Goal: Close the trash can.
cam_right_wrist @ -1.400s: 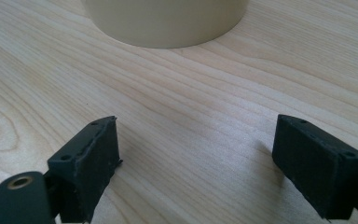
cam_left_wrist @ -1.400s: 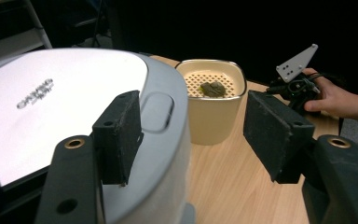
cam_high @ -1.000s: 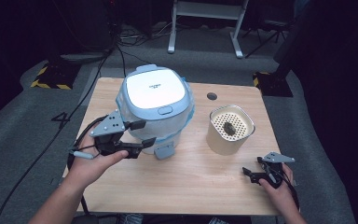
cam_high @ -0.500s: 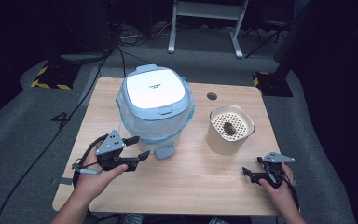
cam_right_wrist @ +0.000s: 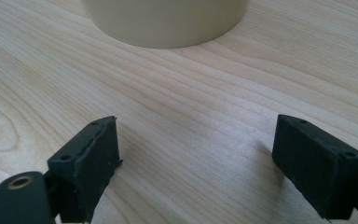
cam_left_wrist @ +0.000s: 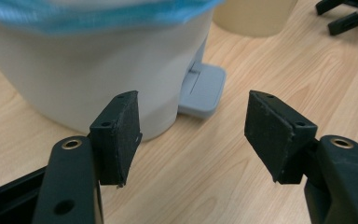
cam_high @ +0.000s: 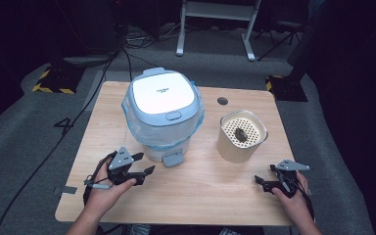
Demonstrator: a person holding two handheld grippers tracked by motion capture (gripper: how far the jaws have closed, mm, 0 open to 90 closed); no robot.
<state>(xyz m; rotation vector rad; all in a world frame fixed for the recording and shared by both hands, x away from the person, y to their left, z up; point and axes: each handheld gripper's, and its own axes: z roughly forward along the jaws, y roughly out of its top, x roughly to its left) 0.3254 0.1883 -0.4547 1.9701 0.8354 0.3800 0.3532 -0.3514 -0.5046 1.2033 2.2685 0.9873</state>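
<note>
Wooden table point(cam_high: 200, 196), light grain, centre of the high view. Pedal bin point(cam_high: 162, 117): white body, pale blue lid closed, blue liner bag point(cam_high: 133, 125) folded out under the lid rim; stands upper centre-left of the table; contents hidden by the lid. Grey foot pedal point(cam_high: 172, 158) projects from its base toward the lower edge of the frame. Beige container point(cam_high: 241, 136): rounded, with a perforated top insert and a dark item in the middle of it, too small to identify; stands right of the bin, apart from it. Left gripper point(cam_high: 139, 164): lower left of the frame, held in a hand point(cam_high: 106, 188), jaws spread wide, nothing between them, just beside the bin's base. Right gripper point(cam_high: 262, 181): lower right, held in the other hand point(cam_high: 293, 198), jaws spread wide and empty, pointing toward the beige container.
</note>
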